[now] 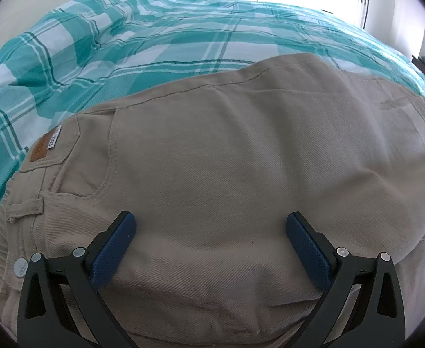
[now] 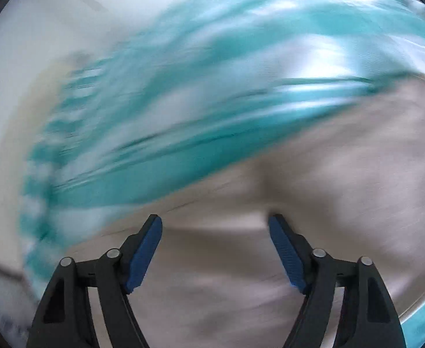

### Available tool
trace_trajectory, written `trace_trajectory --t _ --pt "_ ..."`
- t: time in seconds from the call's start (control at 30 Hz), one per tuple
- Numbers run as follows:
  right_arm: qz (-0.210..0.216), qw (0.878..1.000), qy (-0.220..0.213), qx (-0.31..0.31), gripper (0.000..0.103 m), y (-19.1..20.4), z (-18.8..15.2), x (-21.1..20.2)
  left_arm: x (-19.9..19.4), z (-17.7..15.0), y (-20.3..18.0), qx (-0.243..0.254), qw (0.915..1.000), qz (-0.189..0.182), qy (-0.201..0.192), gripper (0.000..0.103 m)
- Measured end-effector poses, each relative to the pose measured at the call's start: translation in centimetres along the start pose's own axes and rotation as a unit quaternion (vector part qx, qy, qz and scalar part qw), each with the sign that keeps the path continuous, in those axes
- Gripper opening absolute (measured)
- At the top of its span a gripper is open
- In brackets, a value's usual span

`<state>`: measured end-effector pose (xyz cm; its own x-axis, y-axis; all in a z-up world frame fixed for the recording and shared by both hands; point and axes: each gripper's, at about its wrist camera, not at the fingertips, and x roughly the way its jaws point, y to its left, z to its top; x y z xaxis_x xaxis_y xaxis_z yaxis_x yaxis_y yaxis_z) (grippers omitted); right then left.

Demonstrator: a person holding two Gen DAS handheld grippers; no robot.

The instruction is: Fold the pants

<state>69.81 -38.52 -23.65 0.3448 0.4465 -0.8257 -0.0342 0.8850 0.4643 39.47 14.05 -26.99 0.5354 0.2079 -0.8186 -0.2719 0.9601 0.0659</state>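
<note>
Seen from the left wrist, the left gripper [image 1: 211,232] hangs with its jaws spread wide and nothing between them, low over the beige pants [image 1: 227,174]. The cloth fills the whole span between the two blue pads and runs on ahead of the tips. Off to the left of the left jaw lie the waistband [image 1: 23,206] with its belt loop, a metal button [image 1: 20,267] and the brown leather patch [image 1: 39,149]; the front pocket seam curves just ahead of that jaw. From there the garment's long axis runs across the jaws, left to right, the leg end passing out of view beyond the right jaw. Farther ahead of the tips is the teal-and-white checked bedcover [image 1: 154,34] on which the pants rest.

The right wrist view is heavily smeared by motion (so detail there is poor). The right gripper [image 2: 215,229] also has its jaws apart and empty, with pale pants fabric under and between them and a dark fold or dip just ahead of the right jaw.

My judgement: the left gripper is nearer the waist end, the right one likely over the leg side, though the blur leaves that unsure. Any coming pinch should take an edge lying crosswise to the jaws.

No container appears in either view.
</note>
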Motion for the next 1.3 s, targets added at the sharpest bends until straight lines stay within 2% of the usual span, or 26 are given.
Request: trace_trajectory --t 0.03,0.07,0.17,0.2,0.23,0.33,0.4,0.43,0.47,0.5,0.53,0.57,0.6,0.63,0.67,0.73,0.83,0.87,0.93,1.0,1.07,1.13,1.2,1.23,1.27,1.3 --pt "-0.002 1.000 -0.010 0.013 0.044 -2.0 0.6 -0.5 0.0 0.0 0.0 -0.001 1.0000 -0.001 -0.001 0.102" --pt "-0.026 0.999 -0.032 0.031 0.044 -4.3 1.2 -1.9 0.0 -0.1 0.1 -0.001 1.0000 -0.001 -0.002 0.102" --pt "-0.106 0.989 -0.082 0.063 0.062 -8.0 1.7 -6.0 0.1 -0.1 0.1 -0.002 1.0000 -0.001 -0.004 0.102" --pt "-0.095 0.989 -0.094 0.061 0.064 -8.3 1.6 -7.2 0.1 -0.1 0.1 -0.002 1.0000 -0.001 -0.005 0.102" --pt "-0.053 0.993 -0.089 0.054 0.065 -8.2 1.3 -7.9 0.1 -0.1 0.1 -0.002 1.0000 -0.001 -0.005 0.102" --pt "0.038 0.998 -0.040 0.001 0.065 -5.9 -0.4 -7.0 0.1 -0.1 0.0 -0.002 1.0000 0.000 -0.004 0.102" --pt "0.005 0.999 -0.001 -0.048 0.065 -5.3 -1.6 -5.3 0.1 -0.1 0.1 -0.002 1.0000 -0.001 -0.005 0.102" --pt "-0.025 0.998 0.005 -0.055 0.061 -6.1 -1.9 -4.9 0.1 -0.1 0.1 -0.002 1.0000 -0.001 -0.005 0.102" --pt "-0.041 0.998 -0.001 -0.051 0.047 -7.3 -2.0 -4.9 0.1 -0.1 0.1 -0.002 1.0000 -0.001 -0.005 0.102" --pt "-0.046 0.998 -0.025 -0.023 0.039 -9.4 -1.9 -6.1 0.1 -0.1 0.0 -0.002 1.0000 -0.001 -0.005 0.102" --pt "-0.061 0.996 -0.056 0.021 0.039 -11.6 -1.9 -7.6 0.1 -0.1 0.1 -0.003 1.0000 -0.001 -0.005 0.102" --pt "-0.079 0.991 -0.086 0.058 0.042 -13.4 -2.1 -9.1 0.1 -0.1 0.0 -0.003 1.0000 -0.001 -0.005 0.102" --pt "-0.098 0.987 -0.100 0.074 0.057 -14.2 -2.3 -9.9 0.1 -0.1 0.1 -0.003 1.0000 -0.001 -0.006 0.102" --pt "-0.124 0.981 -0.117 0.088 0.064 -14.7 -2.6 -11.1 0.1 -0.1 0.1 -0.003 1.0000 -0.001 -0.007 0.102" --pt "-0.110 0.982 -0.127 0.092 0.071 -14.6 -2.9 -11.7 0.1 -0.1 0.1 -0.004 1.0000 -0.002 -0.007 0.102" --pt "-0.062 0.986 -0.111 0.105 0.072 -14.7 -3.0 -11.2 0.1 -0.2 0.1 -0.005 1.0000 -0.002 -0.007 0.102" --pt "-0.056 0.983 -0.104 0.141 0.074 -14.9 -2.9 -8.8 0.1 -0.2 0.1 -0.005 0.9999 -0.003 -0.008 0.102" --pt "-0.055 0.980 -0.117 0.153 0.073 -15.1 -3.9 -8.5 0.1 -0.2 0.1 -0.006 0.9999 -0.003 -0.008 0.102" --pt "-0.042 0.970 -0.153 0.185 0.056 -15.2 -3.7 -8.2 0.2 -0.2 0.2 -0.007 0.9999 -0.004 -0.009 0.102" --pt "-0.036 0.966 -0.166 0.195 0.022 -14.7 -3.5 -8.2 0.2 -0.2 0.2 -0.007 0.9999 -0.004 -0.009 0.102" --pt "-0.055 0.971 -0.167 0.159 0.018 -12.4 -2.9 -8.5 0.3 -0.2 0.2 -0.009 0.9999 -0.005 -0.010 0.102" --pt "-0.053 0.981 -0.168 0.079 0.012 -9.2 -3.0 -9.7 0.3 -0.2 0.1 -0.008 0.9999 -0.004 -0.009 0.102" --pt "-0.051 0.986 -0.155 0.021 0.012 -7.6 -4.1 -11.1 0.3 -0.2 0.1 -0.008 0.9999 -0.003 -0.009 0.102" --pt "-0.069 0.987 -0.143 0.007 0.012 -7.4 -4.7 -11.4 0.3 -0.1 0.1 -0.007 0.9999 -0.003 -0.008 0.102" --pt "-0.088 0.988 -0.130 0.005 0.015 -7.6 -5.5 -11.7 0.3 -0.1 0.1 -0.007 0.9999 -0.002 -0.007 0.102" --pt "-0.119 0.986 -0.114 0.012 0.030 -8.3 -6.6 -12.4 0.3 0.0 0.0 -0.006 1.0000 -0.001 -0.005 0.102"
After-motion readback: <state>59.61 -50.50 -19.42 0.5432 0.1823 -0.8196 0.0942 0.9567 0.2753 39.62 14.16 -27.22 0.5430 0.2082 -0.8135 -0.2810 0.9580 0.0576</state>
